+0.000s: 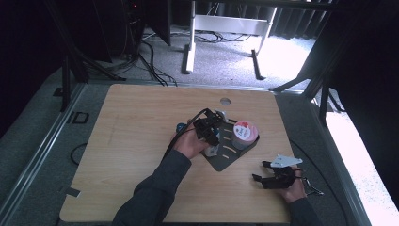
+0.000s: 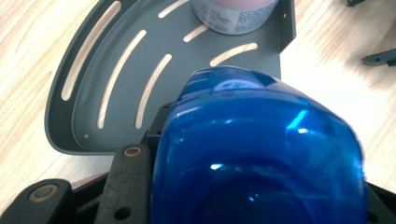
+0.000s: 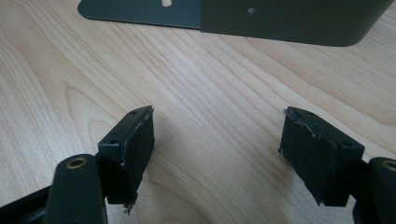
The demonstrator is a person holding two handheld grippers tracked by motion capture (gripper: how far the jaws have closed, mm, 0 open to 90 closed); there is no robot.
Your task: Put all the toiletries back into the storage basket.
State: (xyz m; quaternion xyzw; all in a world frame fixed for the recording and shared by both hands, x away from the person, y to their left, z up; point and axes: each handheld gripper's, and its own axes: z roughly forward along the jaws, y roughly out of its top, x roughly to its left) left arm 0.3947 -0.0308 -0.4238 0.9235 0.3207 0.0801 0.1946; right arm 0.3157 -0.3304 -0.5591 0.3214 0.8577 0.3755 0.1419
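Observation:
My left gripper (image 1: 210, 135) hangs over the dark grey slotted corner tray (image 1: 225, 161) near the table's middle, shut on a translucent blue bottle (image 2: 261, 154). In the left gripper view the bottle bulges between the black jaws, its pale far end pointing at the tray (image 2: 116, 56). A grey tub with a red and white lid (image 1: 244, 133) stands in the tray's far corner, and its lower wall (image 2: 233, 16) shows beyond the bottle. My right gripper (image 1: 261, 171) rests low over the table at the front right, open, with bare wood between its pads (image 3: 217, 140).
The tray's upright wall (image 3: 280, 18) lies just ahead of the right gripper. A round cable hole (image 1: 225, 100) sits near the table's far edge. Bare wood spreads to the left of the tray. Cables and a desk frame lie on the floor beyond.

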